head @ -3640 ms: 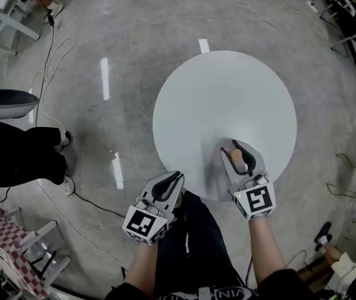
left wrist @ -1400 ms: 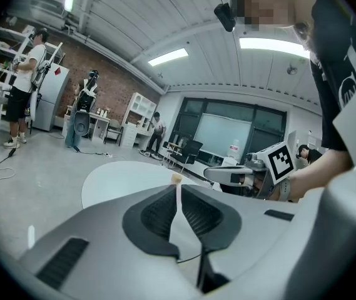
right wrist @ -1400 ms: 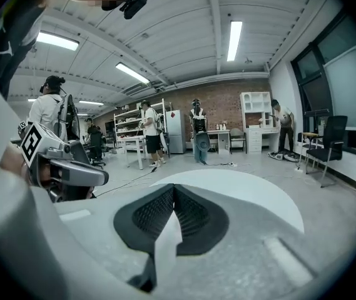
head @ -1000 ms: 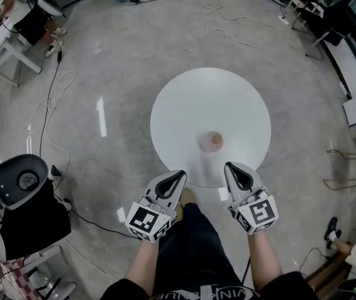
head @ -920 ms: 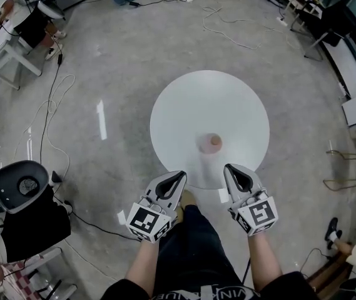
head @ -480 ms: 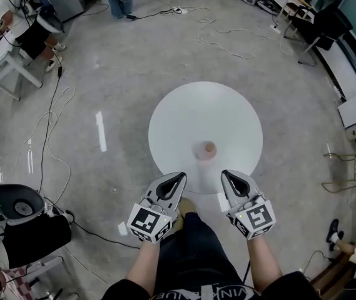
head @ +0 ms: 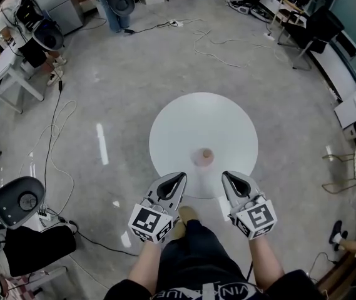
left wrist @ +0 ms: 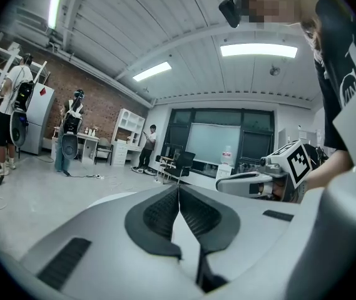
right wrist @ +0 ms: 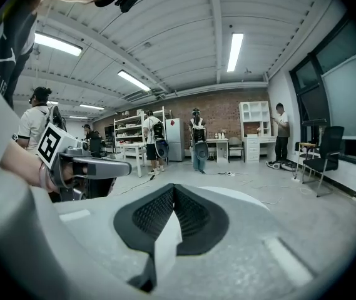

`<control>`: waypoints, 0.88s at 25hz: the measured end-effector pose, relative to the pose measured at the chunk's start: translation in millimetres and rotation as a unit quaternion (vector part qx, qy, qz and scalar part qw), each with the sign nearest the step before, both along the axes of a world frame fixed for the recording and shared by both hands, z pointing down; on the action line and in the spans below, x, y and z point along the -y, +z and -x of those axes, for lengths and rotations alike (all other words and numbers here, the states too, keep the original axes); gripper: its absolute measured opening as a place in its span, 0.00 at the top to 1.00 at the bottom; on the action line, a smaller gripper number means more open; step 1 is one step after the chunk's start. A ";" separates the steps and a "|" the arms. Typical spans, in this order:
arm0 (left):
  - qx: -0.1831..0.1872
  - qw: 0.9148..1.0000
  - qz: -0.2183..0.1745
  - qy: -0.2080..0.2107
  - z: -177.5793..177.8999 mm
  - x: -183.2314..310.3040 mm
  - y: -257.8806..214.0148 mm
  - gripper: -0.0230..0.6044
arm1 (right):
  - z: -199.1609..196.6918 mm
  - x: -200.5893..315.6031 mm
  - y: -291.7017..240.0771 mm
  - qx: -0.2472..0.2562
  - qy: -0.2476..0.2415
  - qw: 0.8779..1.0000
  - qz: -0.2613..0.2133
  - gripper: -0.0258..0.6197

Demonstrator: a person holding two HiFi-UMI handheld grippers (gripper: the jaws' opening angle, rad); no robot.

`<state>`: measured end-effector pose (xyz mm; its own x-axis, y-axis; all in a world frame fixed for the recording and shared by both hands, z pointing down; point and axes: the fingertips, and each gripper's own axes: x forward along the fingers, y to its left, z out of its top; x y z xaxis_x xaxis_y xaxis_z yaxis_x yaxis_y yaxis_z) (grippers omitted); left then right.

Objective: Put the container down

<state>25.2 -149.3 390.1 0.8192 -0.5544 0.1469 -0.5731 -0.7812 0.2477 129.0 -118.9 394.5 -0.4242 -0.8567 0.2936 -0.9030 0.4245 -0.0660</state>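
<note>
Two grippers, fingers closed on nothing: left gripper (head: 179, 177) and right gripper (head: 229, 176) hover at the near edge of the round tabletop (head: 184, 120). Container (head: 206, 154) sits on the tabletop ahead, between the two, touching neither.

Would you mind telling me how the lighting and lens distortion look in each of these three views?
Head view: even light, a glare streak on the floor, container small but distinct on the table. Left gripper view: strong fisheye, dark corners, very bright ceiling panel. Right gripper view: same fisheye and dark corners, bright strip light.
</note>
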 end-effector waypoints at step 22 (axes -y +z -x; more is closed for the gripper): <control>-0.017 0.999 -0.048 0.007 1.7 2.5 -58.5 0.94 | 3.8 -10.7 -54.9 0.001 0.005 0.999 -0.041 0.95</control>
<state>23.5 -151.8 331.6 0.8308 -0.5527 0.0656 -0.5541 -0.8102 0.1914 125.2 -108.2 339.6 -0.4153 -0.8825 0.2206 -0.9075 0.4188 -0.0328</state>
